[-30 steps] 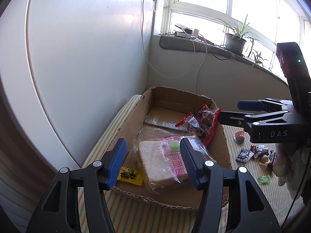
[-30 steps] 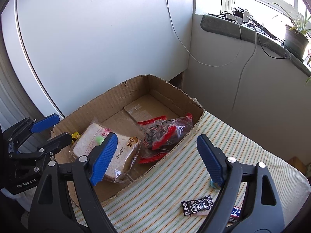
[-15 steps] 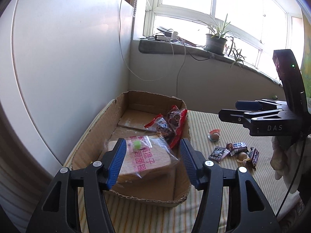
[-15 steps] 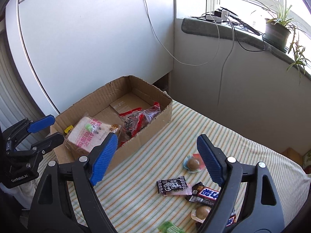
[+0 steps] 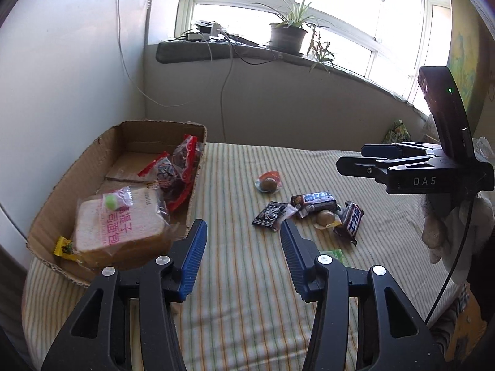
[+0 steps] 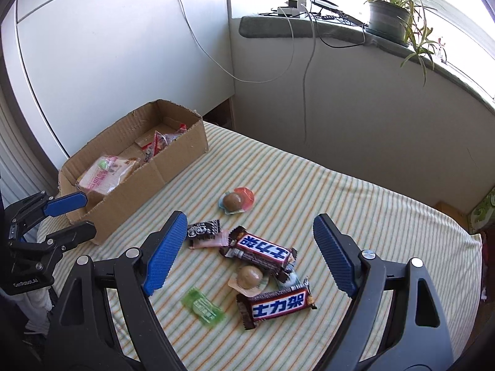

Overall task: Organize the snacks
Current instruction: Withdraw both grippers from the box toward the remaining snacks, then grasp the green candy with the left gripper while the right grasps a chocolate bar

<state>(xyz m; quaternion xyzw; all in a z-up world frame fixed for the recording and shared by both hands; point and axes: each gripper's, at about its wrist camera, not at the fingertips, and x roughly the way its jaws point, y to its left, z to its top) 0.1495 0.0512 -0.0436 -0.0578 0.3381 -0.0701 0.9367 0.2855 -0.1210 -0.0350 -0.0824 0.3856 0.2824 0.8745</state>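
— Where had the snacks got to?

— Half were in the box: the bread with a green sweet on top, a yellow sweet beside it, and red packets at the far end. The rest lay on the striped cloth: two bars, two brown balls, a black packet and a green packet.

— And the grippers?

— The left gripper hung over bare cloth beside the box, its jaws having just been closing, apart, with nothing between them. The right gripper hovered over the loose pile, jaws spread wide, empty.
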